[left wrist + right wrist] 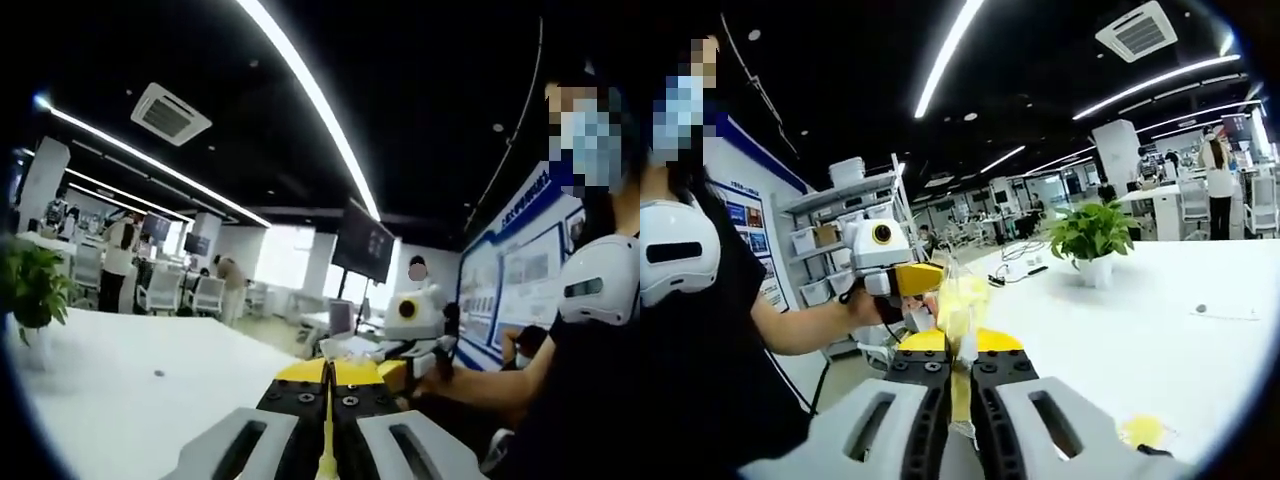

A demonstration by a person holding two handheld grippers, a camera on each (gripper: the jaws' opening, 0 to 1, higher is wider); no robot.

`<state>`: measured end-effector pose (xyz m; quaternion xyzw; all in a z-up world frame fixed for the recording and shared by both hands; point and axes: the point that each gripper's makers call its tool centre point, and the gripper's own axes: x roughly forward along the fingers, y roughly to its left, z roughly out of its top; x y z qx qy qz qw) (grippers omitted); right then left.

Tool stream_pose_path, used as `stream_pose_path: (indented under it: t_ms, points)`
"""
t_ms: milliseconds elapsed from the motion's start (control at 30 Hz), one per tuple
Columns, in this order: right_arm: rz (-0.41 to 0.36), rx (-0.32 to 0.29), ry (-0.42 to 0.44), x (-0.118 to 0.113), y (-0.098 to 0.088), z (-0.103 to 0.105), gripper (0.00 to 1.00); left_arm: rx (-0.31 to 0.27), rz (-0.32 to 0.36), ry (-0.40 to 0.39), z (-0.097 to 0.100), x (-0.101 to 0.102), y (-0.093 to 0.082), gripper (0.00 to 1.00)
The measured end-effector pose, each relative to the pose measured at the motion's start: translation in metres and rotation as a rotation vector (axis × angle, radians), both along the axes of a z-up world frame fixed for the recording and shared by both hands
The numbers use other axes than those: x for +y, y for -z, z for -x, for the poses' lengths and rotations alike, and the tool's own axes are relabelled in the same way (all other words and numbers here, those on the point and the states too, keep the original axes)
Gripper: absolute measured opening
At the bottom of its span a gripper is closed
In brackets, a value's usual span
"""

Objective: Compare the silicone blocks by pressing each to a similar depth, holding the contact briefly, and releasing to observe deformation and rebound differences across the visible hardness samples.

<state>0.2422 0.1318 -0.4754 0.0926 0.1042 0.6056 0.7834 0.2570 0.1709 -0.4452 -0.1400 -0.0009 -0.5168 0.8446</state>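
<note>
While both tools are raised and look out level across the room, the silicone work sits right at their tips. The right tool (962, 375) has its jaws drawn together on a pale yellow, translucent piece (960, 300) that stands up between them — probably one of the samples. The left tool (327, 385) is closed to a thin yellow seam; whether it grips anything I cannot tell. Down and right of the right tool, a yellow blob (1142, 430) rests on the white table (1140, 320) — near it, so that hand looks the readier.
</note>
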Motion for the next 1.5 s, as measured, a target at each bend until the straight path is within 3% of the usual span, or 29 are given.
stream_pose_path:
  t_ms: [133, 233, 300, 400, 467, 567, 800, 933, 1033, 1133, 1267, 1367, 1500]
  points:
    - [-0.003, -0.016, 0.003, 0.001, -0.001, 0.000, 0.01, -0.008, 0.001, -0.013, 0.000, 0.000, -0.001, 0.00]
    - [-0.040, -0.024, -0.001, 0.000, -0.005, 0.000, 0.04, 0.011, 0.042, -0.018, 0.000, 0.002, -0.005, 0.00]
    - [-0.052, -0.092, 0.034, 0.001, -0.006, -0.005, 0.05, -0.007, 0.036, -0.045, -0.003, 0.001, -0.007, 0.00]
    - [-0.064, -0.078, 0.044, 0.000, -0.004, -0.005, 0.06, 0.000, 0.036, -0.054, -0.006, 0.000, -0.006, 0.00]
    - [-0.068, -0.114, 0.050, -0.002, -0.003, -0.006, 0.07, 0.004, 0.039, -0.055, -0.006, -0.001, -0.006, 0.00]
    - [-0.068, -0.121, 0.046, -0.004, -0.002, -0.005, 0.09, 0.006, 0.043, -0.053, -0.006, -0.002, -0.005, 0.00]
    - [-0.052, -0.150, 0.073, -0.010, 0.005, -0.007, 0.17, 0.005, 0.055, -0.056, -0.006, -0.002, -0.005, 0.00]
    - [-0.067, -0.175, 0.124, -0.016, 0.004, -0.012, 0.28, 0.004, 0.053, -0.070, -0.009, 0.001, -0.003, 0.00]
    - [-0.058, -0.184, 0.174, -0.024, 0.006, -0.019, 0.31, 0.013, 0.051, -0.085, -0.013, 0.005, 0.001, 0.00]
    - [-0.019, -0.205, 0.257, -0.036, 0.018, -0.029, 0.37, 0.027, 0.053, -0.099, -0.016, 0.009, 0.005, 0.00]
    - [0.013, -0.176, 0.328, -0.050, 0.043, -0.032, 0.41, 0.046, 0.042, -0.121, -0.020, 0.013, 0.015, 0.00]
    - [0.081, -0.211, 0.384, -0.062, 0.061, -0.036, 0.36, 0.065, 0.039, -0.140, -0.023, 0.013, 0.023, 0.00]
    - [0.092, -0.169, 0.416, -0.070, 0.084, -0.035, 0.41, 0.081, 0.034, -0.159, -0.027, 0.014, 0.033, 0.00]
